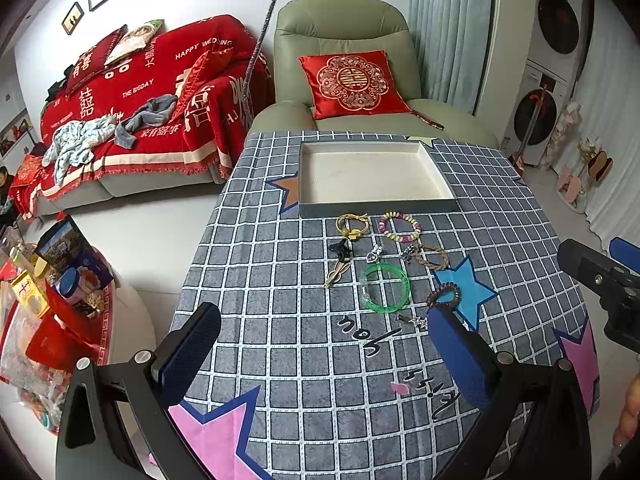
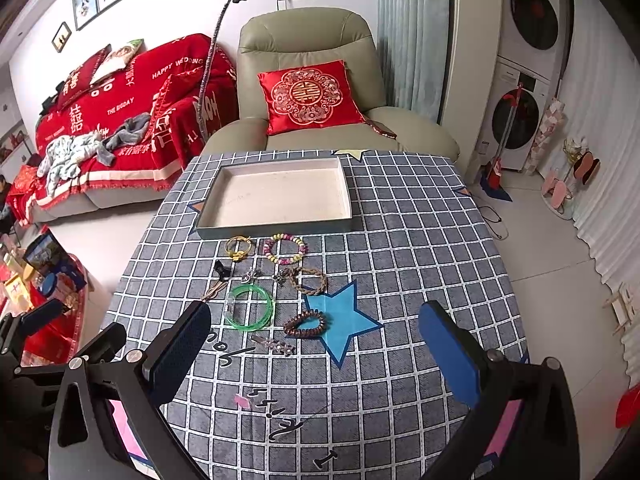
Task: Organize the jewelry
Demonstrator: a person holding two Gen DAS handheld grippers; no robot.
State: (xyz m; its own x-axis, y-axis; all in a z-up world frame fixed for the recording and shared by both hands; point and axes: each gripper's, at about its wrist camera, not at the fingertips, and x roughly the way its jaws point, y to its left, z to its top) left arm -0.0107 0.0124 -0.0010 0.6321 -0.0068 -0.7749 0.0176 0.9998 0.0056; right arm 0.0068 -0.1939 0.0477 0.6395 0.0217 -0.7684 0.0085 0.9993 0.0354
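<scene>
Left tool (image 1: 326,354): released, jaws spread wide, nothing between the blue pads, suspended above near part of bench. Right tool (image 2: 316,350): likewise released, jaws wide apart, empty, above near edge of bench; also visible at right margin of left wrist view (image 1: 600,280).

Bench (image 2: 420,240): covered by grey checked cloth with star motifs. Shallow open box (image 2: 276,198) at far side, pale interior, nothing inside.

Jewelry laid out on cloth just in front of box, none in box:
- Yellow hair tie (image 2: 239,247) nearest box, left.
- Beaded bracelet (image 2: 285,249) in pink, yellow and green, just beside it to the right.
- Black clip (image 2: 222,269) and gold-toned hairpin (image 2: 216,290) left of group, touching or nearly so.
- Small silver pendant (image 2: 249,276) in the middle.
- Braided brown bracelet (image 2: 309,280) with a small silver charm at its left side.
- Green translucent bangle (image 2: 250,307) flat on cloth, nearer than pendant.
- Dark coiled hair tie (image 2: 305,323) partly over blue star (image 2: 344,320).
- Small silver star charm piece (image 2: 276,345) nearest to the tools; detail too small to determine.

In left wrist view, bangle (image 1: 385,288) and coiled tie (image 1: 443,295) just beyond right-hand finger.

Beyond bench: green armchair (image 2: 308,32) with red cushion (image 2: 308,96).
</scene>
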